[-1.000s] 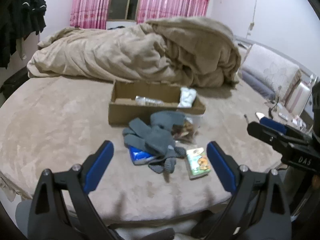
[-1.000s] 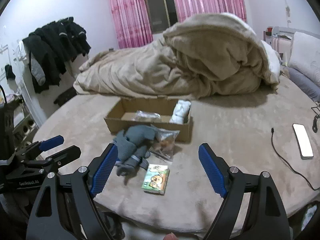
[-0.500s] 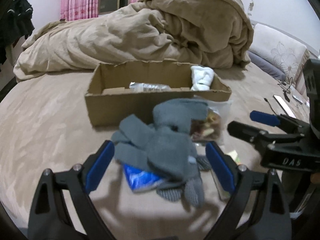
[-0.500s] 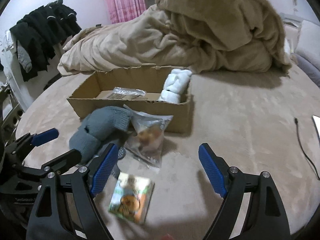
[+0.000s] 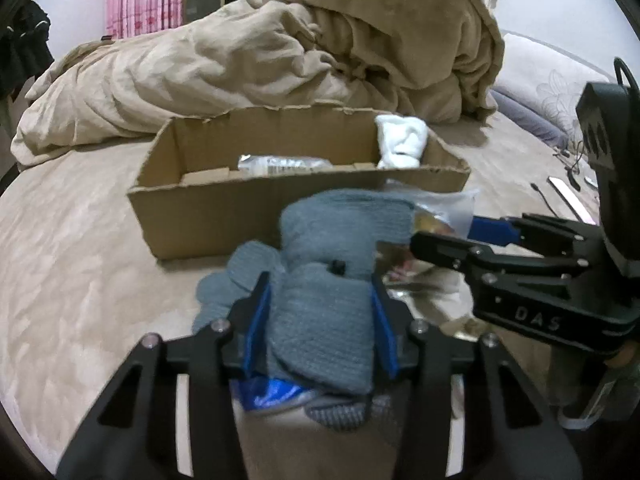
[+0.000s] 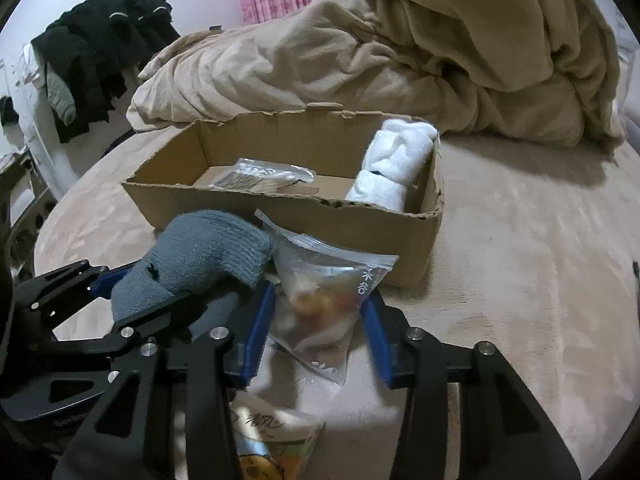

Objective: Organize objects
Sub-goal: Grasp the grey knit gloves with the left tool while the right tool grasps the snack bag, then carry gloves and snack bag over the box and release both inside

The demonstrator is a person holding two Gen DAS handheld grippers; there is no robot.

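Closing in within a second, left gripper [image 5: 320,320] pinched the grey gloves [image 5: 324,312]; right gripper [image 6: 316,320] pinched the snack bag [image 6: 320,300], box [image 6: 280,216] next.

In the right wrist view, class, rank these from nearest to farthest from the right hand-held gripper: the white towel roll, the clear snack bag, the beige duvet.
1. Clear snack bag: between the fingers of the right hand-held gripper.
2. White towel roll: at the right end of the cardboard box, beyond the bag.
3. Beige duvet: heaped behind the box, farthest.
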